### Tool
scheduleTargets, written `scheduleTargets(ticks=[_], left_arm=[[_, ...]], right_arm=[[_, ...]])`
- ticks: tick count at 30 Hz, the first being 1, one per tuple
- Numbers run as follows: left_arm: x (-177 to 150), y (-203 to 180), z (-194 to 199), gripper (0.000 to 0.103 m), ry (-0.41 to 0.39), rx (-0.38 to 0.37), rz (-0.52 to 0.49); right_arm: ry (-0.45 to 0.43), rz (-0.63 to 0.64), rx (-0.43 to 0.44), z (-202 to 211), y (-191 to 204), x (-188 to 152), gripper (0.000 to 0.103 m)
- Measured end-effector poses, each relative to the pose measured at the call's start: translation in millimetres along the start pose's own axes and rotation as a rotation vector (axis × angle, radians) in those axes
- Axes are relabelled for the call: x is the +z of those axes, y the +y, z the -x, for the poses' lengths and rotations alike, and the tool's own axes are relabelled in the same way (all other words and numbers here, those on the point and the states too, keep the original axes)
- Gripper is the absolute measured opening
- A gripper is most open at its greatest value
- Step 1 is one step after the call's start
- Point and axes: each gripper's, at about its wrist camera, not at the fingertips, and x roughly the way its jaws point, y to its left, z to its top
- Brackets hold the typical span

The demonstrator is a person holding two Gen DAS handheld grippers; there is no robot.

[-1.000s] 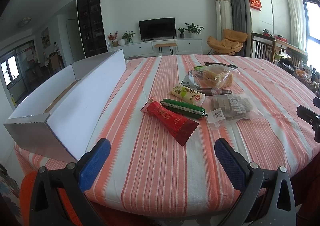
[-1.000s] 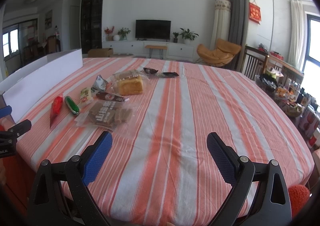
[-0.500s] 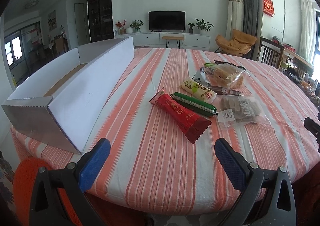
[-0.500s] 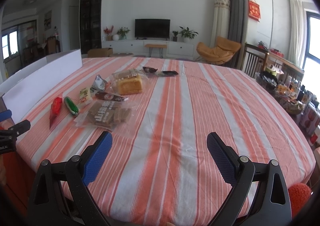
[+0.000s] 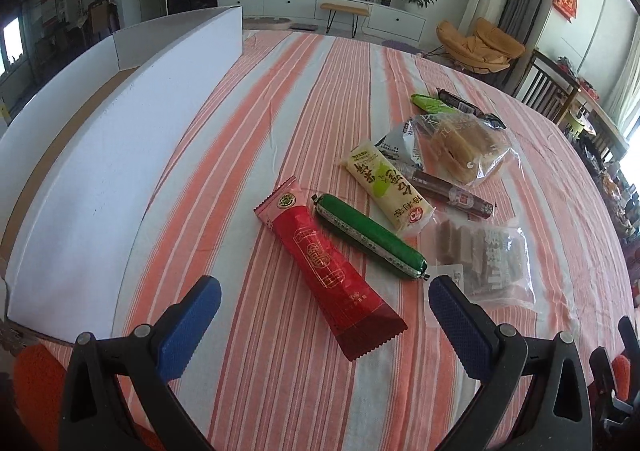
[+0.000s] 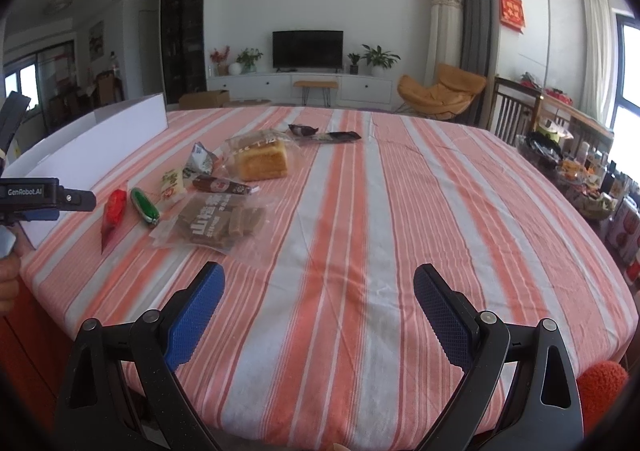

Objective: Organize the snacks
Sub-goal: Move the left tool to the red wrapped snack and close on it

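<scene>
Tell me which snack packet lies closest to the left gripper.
The red packet: its serrated end sits between the open left gripper fingers; the green sausage lies just beyond it.

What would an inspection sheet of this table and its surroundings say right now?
Surface: round table, striped tablecloth.
Job's things: red snack packet, green sausage, yellow-green packet, bagged bread, bagged brown bars, brown sausage; white cardboard box beside them.
Clutter: sunglasses.
Grippers: left gripper open above the red packet; right gripper open, holding nothing.
Cables: nothing seen.
Surroundings: television, orange chair.
</scene>
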Motion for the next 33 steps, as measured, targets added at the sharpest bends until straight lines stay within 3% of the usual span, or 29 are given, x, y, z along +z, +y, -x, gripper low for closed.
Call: scheduleTargets(ticks=[4, 8, 15, 21, 25, 27, 29, 30, 32, 33], left_arm=[[10.4, -1.7, -39.1, 0.103, 0.030, 0.153, -0.040], [-2.1, 17.5, -58.4, 0.103, 0.093, 0.205, -0.035], [1.5, 46.0, -60.6, 0.103, 0.147, 0.164, 0.034], [13.0, 34.6, -55.9, 0.103, 0.118, 0.164, 0.027], [21.3, 31.6, -60.5, 0.103, 0.162, 0.155, 0.002], [22.0, 28.3, -60.6, 0.096, 0.154, 0.146, -0.042], [25.5, 18.6, -58.0, 0.071, 0.116, 0.097, -0.099], [25.7, 15.3, -55.8, 0.066, 0.099, 0.067, -0.110], [25.0, 11.2, -51.2, 0.032, 0.066, 0.052, -0.128], [24.9, 11.1, -50.8, 0.027, 0.061, 0.048, -0.131]], right_arm=[[-0.019, 0.024, 0.001, 8.5, 1.6, 0.6, 0.097], [-0.017, 0.016, -0.005, 8.3, -2.5, 0.8, 0.097], [0.041, -0.021, 0.017, -7.0, -5.6, -1.7, 0.097], [0.117, -0.019, 0.070, -18.2, -4.2, -8.0, 0.097], [0.197, -0.012, 0.135, -28.3, 1.0, -15.1, 0.097], [0.236, -0.005, 0.169, -32.2, 5.1, -16.6, 0.097], [0.275, 0.008, 0.205, -35.6, 9.0, -15.0, 0.097], [0.297, 0.017, 0.232, -37.4, 11.1, -12.1, 0.097], [0.338, 0.062, 0.297, -42.0, 16.1, -0.8, 0.097], [0.351, 0.103, 0.325, -45.8, 20.6, 7.0, 0.097]])
